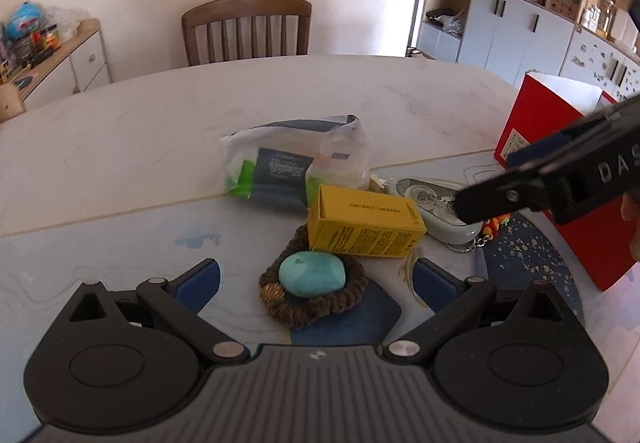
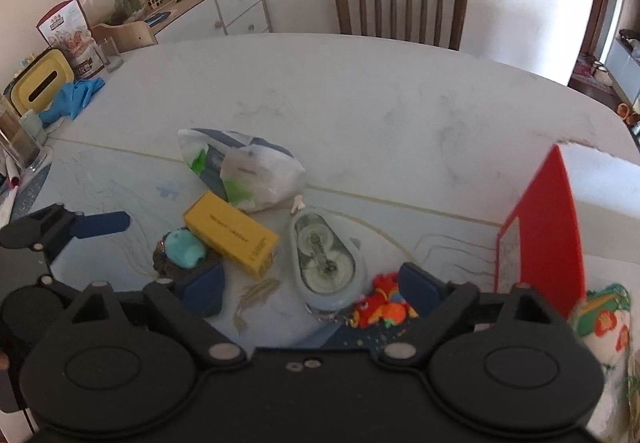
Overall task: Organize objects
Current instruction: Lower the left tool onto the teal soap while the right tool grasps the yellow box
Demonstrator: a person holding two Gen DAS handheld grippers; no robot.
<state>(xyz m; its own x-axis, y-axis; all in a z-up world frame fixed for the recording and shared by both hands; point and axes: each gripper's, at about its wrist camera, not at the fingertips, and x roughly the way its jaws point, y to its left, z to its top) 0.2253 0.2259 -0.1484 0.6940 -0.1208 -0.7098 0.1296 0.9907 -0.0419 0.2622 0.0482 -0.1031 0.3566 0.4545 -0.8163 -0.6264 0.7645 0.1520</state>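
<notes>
Left gripper (image 1: 316, 281): we hold it wide open, empty, straddling the teal stone (image 1: 312, 274) on its brown scrunchie (image 1: 280, 299).
Yellow box (image 1: 364, 229): at 1 o'clock of the stone, touching the scrunchie.
Right gripper (image 2: 312, 285): jaws spread, nothing gripped, around the tape dispenser (image 2: 325, 257).
Red box (image 2: 540, 227): at 3 o'clock.
Risk: we may snag the box or the keychain toy (image 2: 382, 307) when closing.

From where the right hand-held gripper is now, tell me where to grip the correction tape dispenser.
Grip the correction tape dispenser across its flat-lying body's narrower upper half, coming down from above. It tapers toward the plastic packet, so the open right hand-held gripper probably spans it there. Keep clear of the yellow box on one side and the red keychain charm at the wide end.
</notes>
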